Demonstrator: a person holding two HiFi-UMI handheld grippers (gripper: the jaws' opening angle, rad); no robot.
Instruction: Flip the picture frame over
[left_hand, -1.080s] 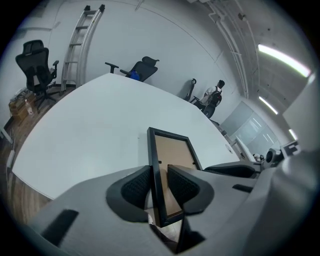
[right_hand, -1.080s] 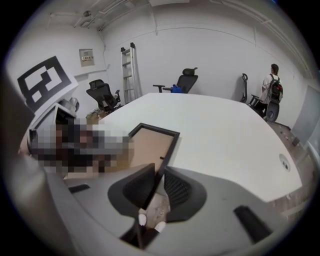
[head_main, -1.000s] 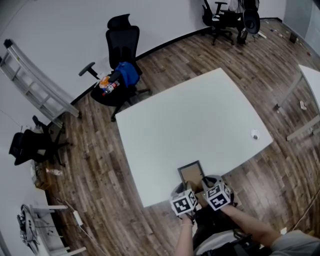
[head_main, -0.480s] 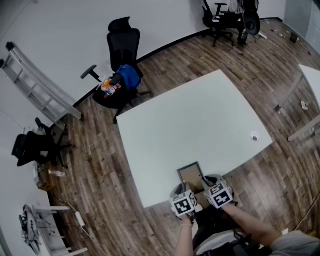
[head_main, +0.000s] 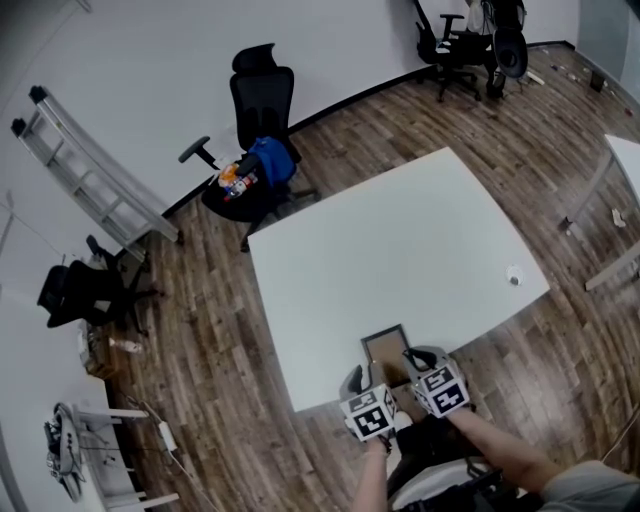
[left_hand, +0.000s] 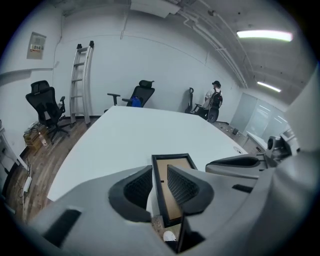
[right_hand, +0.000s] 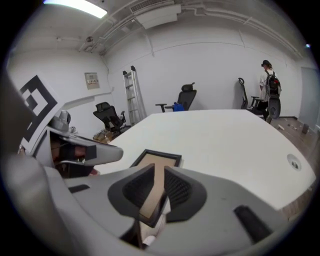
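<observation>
The picture frame (head_main: 385, 346) lies back side up, brown board inside a black border, at the near edge of the white table (head_main: 400, 230). My left gripper (head_main: 362, 380) is shut on its left rail. In the left gripper view the black rail of the frame (left_hand: 176, 170) runs between the ribbed pads of that gripper (left_hand: 160, 170). My right gripper (head_main: 412, 360) is shut on the right rail. In the right gripper view the frame (right_hand: 156, 159) passes edge-on through that gripper (right_hand: 159, 174). Its near end hangs past the table edge, over the floor.
A small white round thing (head_main: 513, 276) sits near the table's right edge. A black office chair with a blue bag (head_main: 262, 150) and a ladder (head_main: 90, 165) stand beyond the table's far left. A person (left_hand: 216, 99) stands at the far wall. Another table (head_main: 625, 165) is at right.
Both grippers keep their hold and have risen a little with the frame's near end. The head view has shifted, so the table sits slightly further right.
</observation>
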